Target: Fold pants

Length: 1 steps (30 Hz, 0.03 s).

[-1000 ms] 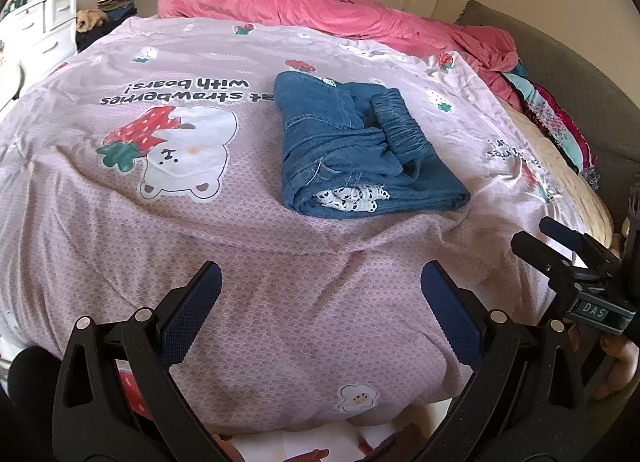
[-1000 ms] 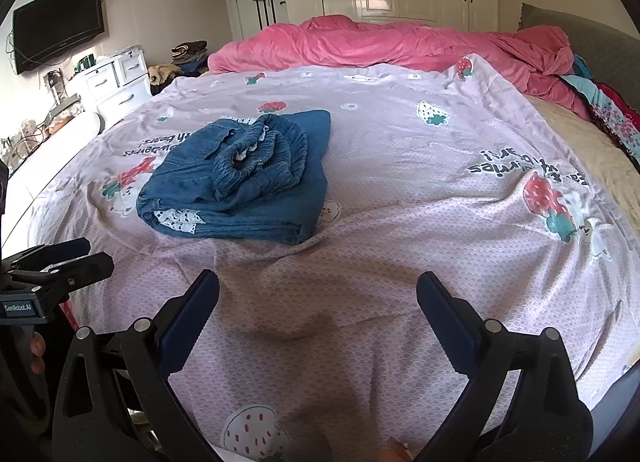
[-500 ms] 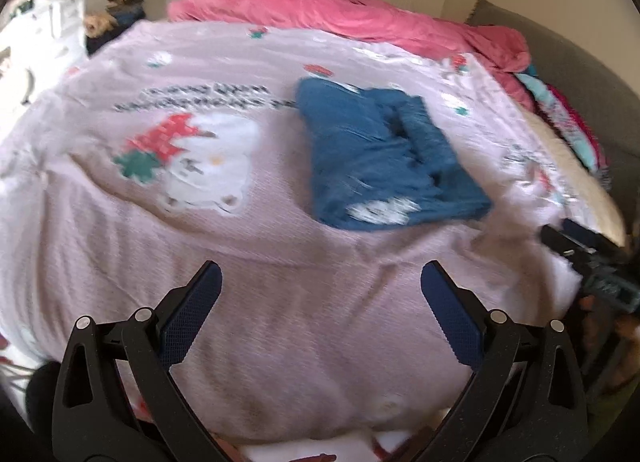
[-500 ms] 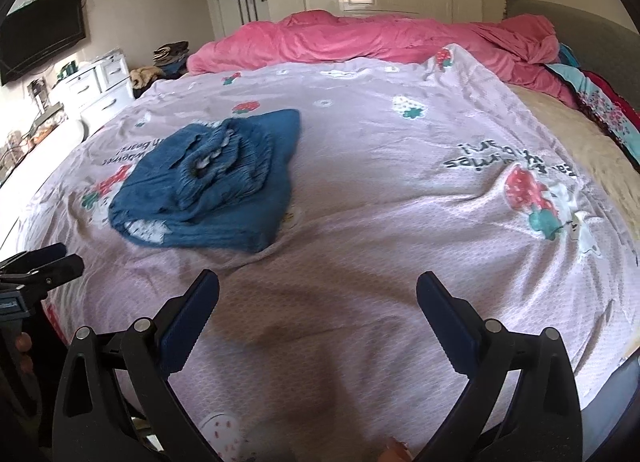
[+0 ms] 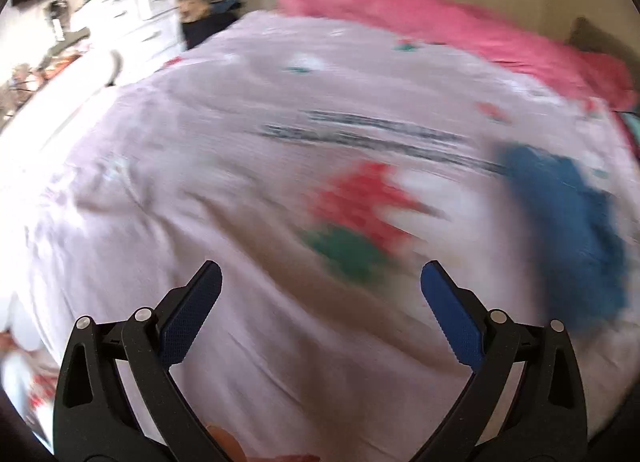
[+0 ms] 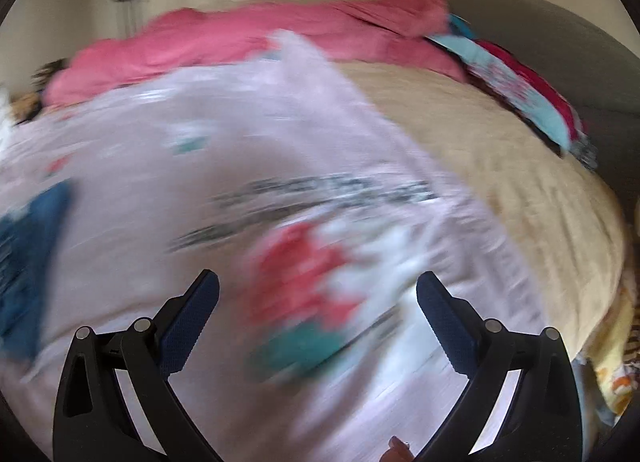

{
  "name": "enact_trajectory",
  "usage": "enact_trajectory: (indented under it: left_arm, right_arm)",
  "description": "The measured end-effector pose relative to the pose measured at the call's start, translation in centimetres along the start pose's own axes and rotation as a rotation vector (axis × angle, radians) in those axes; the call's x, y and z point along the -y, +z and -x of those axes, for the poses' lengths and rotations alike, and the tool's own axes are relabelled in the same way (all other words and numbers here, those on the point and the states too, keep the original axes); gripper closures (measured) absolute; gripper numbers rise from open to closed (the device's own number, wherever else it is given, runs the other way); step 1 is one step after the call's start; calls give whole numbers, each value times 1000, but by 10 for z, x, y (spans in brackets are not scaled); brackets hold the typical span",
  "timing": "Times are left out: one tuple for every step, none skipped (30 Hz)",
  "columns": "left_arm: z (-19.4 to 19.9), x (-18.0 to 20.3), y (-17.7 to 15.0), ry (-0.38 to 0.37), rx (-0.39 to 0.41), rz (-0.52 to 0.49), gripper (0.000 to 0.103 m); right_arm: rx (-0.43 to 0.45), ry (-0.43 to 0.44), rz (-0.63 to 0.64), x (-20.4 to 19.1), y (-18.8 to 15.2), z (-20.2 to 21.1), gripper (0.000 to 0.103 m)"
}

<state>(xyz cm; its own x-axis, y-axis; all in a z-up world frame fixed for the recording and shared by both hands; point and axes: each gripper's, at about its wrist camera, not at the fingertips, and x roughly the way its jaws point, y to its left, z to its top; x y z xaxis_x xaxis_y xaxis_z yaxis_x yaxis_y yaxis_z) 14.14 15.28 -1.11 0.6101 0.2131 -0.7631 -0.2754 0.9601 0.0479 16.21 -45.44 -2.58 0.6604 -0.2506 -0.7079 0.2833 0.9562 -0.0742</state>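
The folded blue denim pants (image 5: 564, 230) lie on the lilac printed bedspread (image 5: 240, 166), blurred, at the right edge of the left wrist view. In the right wrist view the pants (image 6: 28, 262) sit at the far left edge. My left gripper (image 5: 320, 278) stands open over bare bedspread, well left of the pants, with nothing between its fingers. My right gripper (image 6: 318, 286) is open too, over a strawberry print (image 6: 304, 274), far right of the pants. Both views are smeared by motion.
A pink duvet (image 5: 440, 18) is bunched at the head of the bed. White drawers (image 5: 148, 18) stand to the left. A beige sheet (image 6: 500, 166) and a patterned cloth (image 6: 516, 90) lie on the right side, against a grey headboard (image 6: 560, 42).
Both grippers have swung outward, the left one leftward and the right one rightward, so the pants slid from the centre to the edge of each view. Both stayed open.
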Motion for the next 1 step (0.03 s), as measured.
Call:
enact_trajectory:
  left_arm:
    - [-16,-14,12,29,-27,9,9]
  right_arm:
    - [-22,-54,-24,18,11,-21,4]
